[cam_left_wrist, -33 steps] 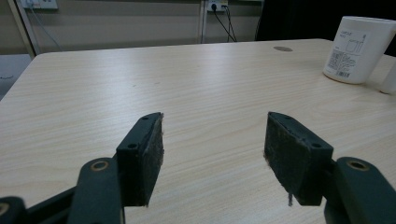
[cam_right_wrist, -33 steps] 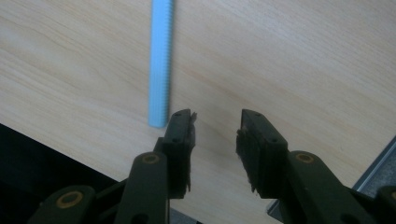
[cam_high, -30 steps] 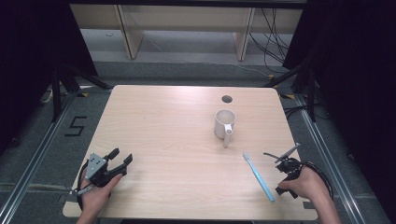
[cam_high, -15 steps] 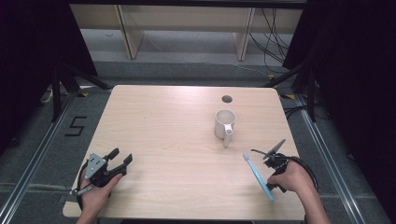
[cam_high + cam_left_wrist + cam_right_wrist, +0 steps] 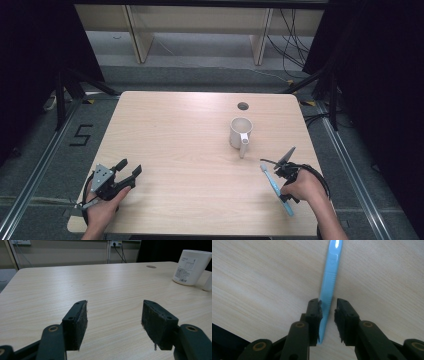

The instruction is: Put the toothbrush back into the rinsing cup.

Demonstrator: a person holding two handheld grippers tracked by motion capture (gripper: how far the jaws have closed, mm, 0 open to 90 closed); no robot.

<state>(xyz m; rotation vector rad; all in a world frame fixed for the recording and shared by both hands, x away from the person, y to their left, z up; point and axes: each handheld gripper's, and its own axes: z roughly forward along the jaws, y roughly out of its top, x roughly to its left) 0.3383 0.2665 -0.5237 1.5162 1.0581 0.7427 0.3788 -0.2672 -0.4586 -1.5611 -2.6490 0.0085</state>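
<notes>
Right gripper [image 5: 327,315] has moved over the toothbrush [image 5: 329,285]; mug's [image 5: 240,132] contents unclear.

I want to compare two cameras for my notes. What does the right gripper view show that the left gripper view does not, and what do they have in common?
Right gripper view: a light blue toothbrush lies on the table between the right gripper, whose jaws have just been closing; one pad touches it, a gap remains at the other.
Left gripper view: the left gripper, jaws wide open with nothing between them, and a white mug with a label, standing far off.
Both: the light wooden table.
</notes>
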